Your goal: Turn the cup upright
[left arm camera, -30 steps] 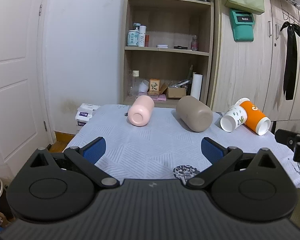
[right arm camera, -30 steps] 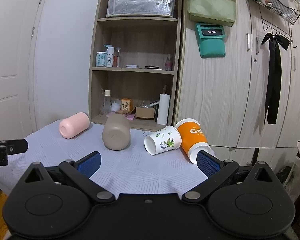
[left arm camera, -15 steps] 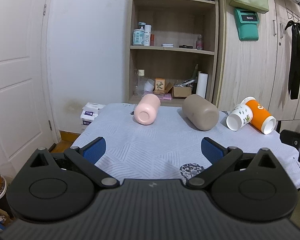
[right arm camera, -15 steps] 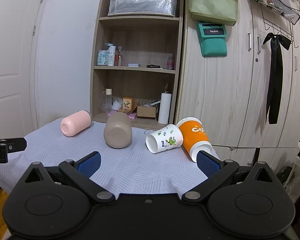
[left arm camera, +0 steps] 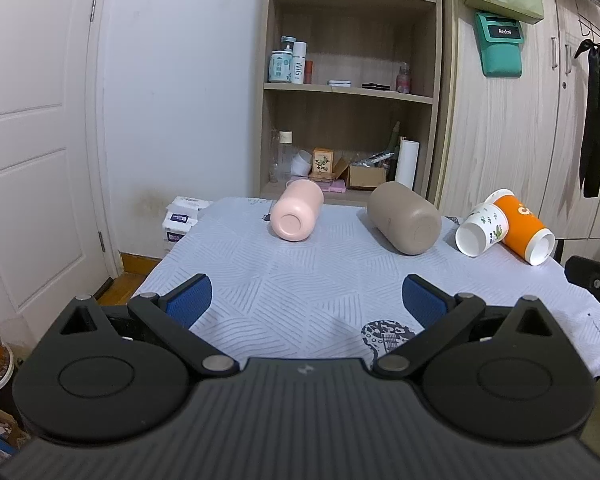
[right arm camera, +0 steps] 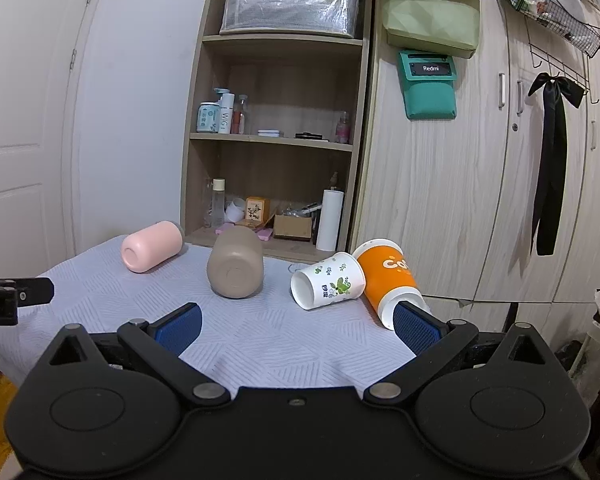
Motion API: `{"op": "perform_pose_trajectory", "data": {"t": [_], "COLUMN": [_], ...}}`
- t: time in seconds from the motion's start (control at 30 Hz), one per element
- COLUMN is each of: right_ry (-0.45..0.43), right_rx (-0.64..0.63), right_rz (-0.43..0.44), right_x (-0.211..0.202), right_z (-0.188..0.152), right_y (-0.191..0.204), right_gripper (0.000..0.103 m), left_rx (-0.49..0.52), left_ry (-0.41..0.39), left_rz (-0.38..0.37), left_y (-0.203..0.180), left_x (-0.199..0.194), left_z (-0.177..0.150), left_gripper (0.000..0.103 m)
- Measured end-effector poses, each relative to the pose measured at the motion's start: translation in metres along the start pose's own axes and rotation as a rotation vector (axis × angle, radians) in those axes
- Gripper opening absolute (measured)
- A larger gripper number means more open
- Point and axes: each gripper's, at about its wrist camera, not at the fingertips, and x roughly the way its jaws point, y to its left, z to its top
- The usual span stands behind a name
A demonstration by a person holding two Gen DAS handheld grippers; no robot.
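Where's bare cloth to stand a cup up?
Bare cloth lies in front of the pink cup and tan cup, and between them. It is crowded at the right, where the white cup touches the orange cup.

**A small room with shelf and wardrobe**

A white panelled door (left arm camera: 28, 168) stands left, beside a plain white wall (left arm camera: 180, 80). An open wooden shelf unit (right arm camera: 276, 140) holds bottles and boxes. Next to it is a light wood wardrobe (right arm camera: 480, 184), where a black ribbon (right arm camera: 552, 152) hangs.
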Motion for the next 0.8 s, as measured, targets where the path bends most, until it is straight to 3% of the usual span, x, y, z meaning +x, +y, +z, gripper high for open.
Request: {"op": "perform_pose_trajectory", "data": {"t": [0.8], "right_ry": [0.016], "right_rx": [-0.019], "right_rz": [-0.004], "right_x": [0.0030], "right_z": [0.0004], "right_y": [0.0009], "right_gripper": [0.103], "left_rx": [-0.004], "left_ry": [-0.009], "left_rz": [0.013], "left_y": [0.0015], "left_x": [-0.0036], "left_z": [0.0015], "left_gripper": [0.103]}}
